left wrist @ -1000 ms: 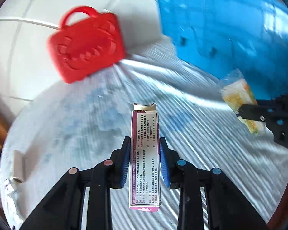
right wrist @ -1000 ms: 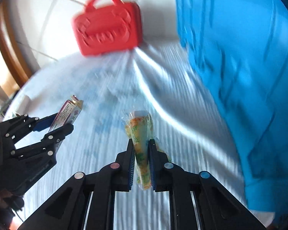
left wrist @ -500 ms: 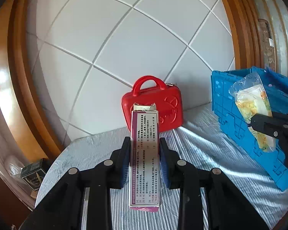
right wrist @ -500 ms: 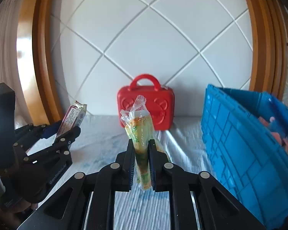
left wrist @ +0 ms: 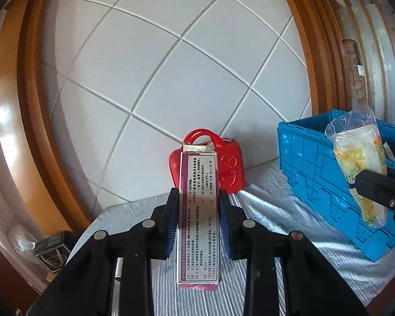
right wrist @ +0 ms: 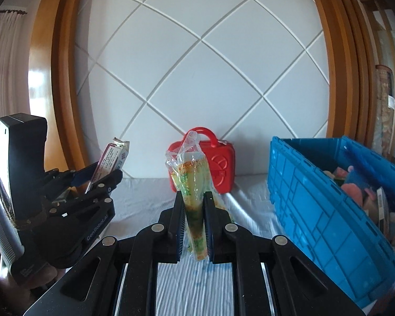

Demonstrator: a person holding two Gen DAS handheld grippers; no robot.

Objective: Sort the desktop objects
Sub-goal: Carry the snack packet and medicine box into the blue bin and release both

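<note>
Holding: left gripper (left wrist: 198, 218) clamped on carton (left wrist: 198, 218), raised above table (left wrist: 263, 210).
Right gripper (right wrist: 193, 216): clenched on snack bag (right wrist: 193, 184), also lifted clear of cloth.
Carton look: slim, tall, upright between pads, white panel of small print facing camera, magenta edging, top flap torn open, bottom end poking out below fingers.
Bag look: clear crinkly plastic, yellow-green contents, narrow, twisted top sticking up; soft, likely to sag if grip loosens.
Bag position: in left view, hanging just before blue crate (left wrist: 316, 173), near its rim.
Crate: open, on table right side; pink and other items already inside, exact items hard to tell.
Red case (right wrist: 221, 168): standing at back against tiled wall, untouched.
Progress: mid-task by judgement; some things in crate, two items in transit, none released yet.
Left to do: probably carry both over crate rim, drop; red case fate unclear.
Off-table: dark tin (left wrist: 52, 252) low at left, beyond table edge.
</note>
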